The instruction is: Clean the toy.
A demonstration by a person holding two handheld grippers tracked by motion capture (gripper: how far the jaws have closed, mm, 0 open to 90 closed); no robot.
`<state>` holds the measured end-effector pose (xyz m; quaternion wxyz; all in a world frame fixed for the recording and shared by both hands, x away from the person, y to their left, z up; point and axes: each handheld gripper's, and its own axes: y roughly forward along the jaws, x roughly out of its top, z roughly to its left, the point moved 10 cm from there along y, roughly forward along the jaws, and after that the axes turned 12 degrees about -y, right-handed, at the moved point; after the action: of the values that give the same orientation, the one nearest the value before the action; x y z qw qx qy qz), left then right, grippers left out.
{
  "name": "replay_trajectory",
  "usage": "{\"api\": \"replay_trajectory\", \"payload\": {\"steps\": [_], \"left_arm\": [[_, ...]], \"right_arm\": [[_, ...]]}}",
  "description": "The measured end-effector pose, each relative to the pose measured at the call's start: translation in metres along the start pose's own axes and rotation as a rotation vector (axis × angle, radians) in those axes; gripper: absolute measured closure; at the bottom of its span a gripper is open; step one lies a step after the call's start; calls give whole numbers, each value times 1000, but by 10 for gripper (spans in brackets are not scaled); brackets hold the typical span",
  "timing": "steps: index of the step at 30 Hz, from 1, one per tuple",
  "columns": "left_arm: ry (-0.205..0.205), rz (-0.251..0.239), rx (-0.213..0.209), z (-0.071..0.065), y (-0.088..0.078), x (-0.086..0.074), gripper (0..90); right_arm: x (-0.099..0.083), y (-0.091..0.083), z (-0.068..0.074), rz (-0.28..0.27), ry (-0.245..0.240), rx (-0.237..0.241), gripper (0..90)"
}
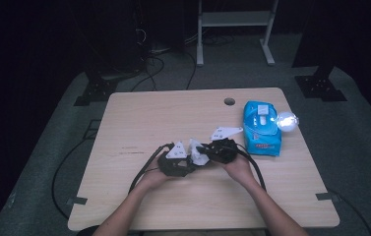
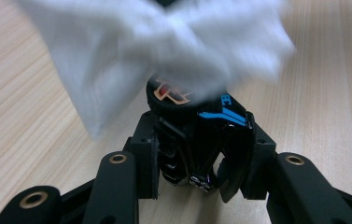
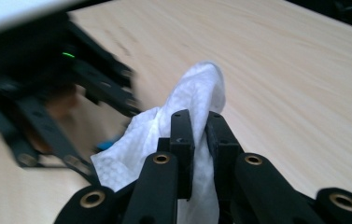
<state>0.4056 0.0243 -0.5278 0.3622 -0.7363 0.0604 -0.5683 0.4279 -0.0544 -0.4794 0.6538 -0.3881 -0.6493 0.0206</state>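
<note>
Wiping step: your right gripper (image 3: 197,122) fingers are clamped on the white textured wipe (image 3: 197,88), left gripper (image 2: 197,140) fingers pinch the small black gadget (image 2: 190,109)—rub gently, steady grip.

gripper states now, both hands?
Left gripper: shut on a small black gadget.
Right gripper: shut on a white wipe.

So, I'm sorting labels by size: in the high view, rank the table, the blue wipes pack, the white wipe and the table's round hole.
1. Table
2. Blue wipes pack
3. White wipe, partly hidden by the grippers
4. Round hole
</note>
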Motion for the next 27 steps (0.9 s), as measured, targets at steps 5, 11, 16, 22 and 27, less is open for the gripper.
{"api": "replay_trajectory", "payload": {"steps": [5,11,16,22,27], "left_arm": [[-7,1,3,7,-4,-1,578],[-32,-6,14,12,-6,0,563],[-59,-12,14,16,-9,-1,545],[-37,-10,22,15,-9,0,557],[-33,-13,18,16,-9,0,563]], "right_arm": [[-19,-19,-33,20,38,-80,823],[-25,-25,-37,22,61,-89,823],[-23,-23,-31,18,37,-99,823],[-18,-19,-22,14,38,-71,823],[-4,-1,-1,-2,-13,-1,822]]}}
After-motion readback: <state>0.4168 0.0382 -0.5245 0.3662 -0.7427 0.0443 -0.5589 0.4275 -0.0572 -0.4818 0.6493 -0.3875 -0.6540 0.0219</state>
